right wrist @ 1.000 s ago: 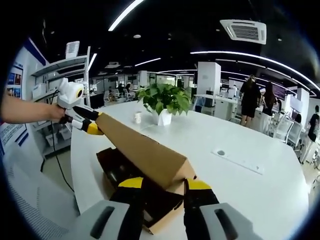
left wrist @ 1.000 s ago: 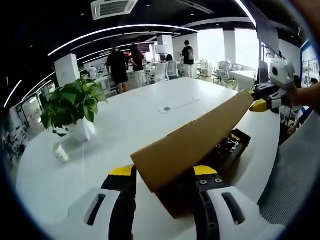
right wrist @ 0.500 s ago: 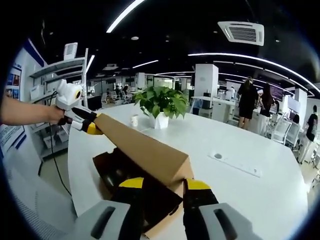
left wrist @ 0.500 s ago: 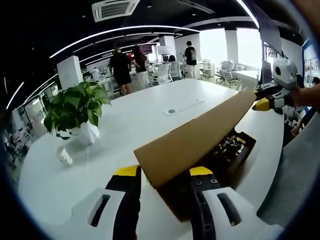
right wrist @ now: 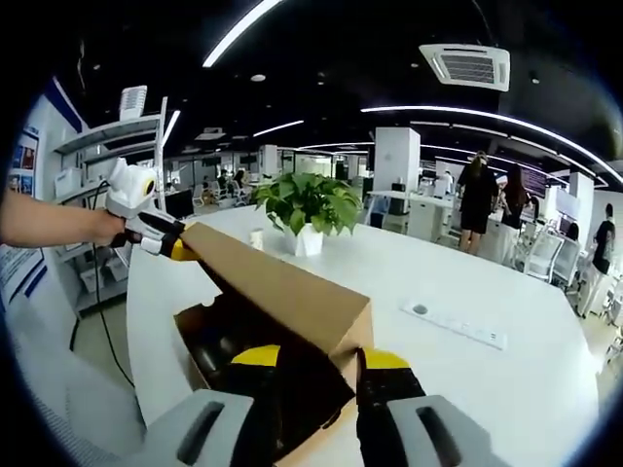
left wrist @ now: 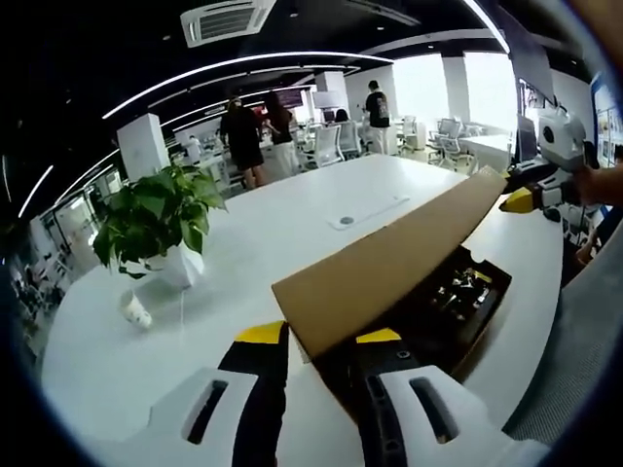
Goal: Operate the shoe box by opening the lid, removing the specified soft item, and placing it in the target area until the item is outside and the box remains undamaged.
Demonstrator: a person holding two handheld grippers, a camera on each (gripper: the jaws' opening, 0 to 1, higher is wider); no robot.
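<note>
Lid: higher than a second ago; the brown lid (left wrist: 389, 268) has tipped up more, and more of the dark inside of the shoe box (left wrist: 458, 302) shows.
Left gripper (left wrist: 321, 341): jaws pinch one end of the lid.
Right gripper (right wrist: 316, 358): jaws pinch the other end.
Long way: the lid runs from one gripper to the other.
Box place: near the edge of the white table (left wrist: 263, 224).
Room: wide bare table beyond the box, up to the plant (right wrist: 304, 206).
</note>
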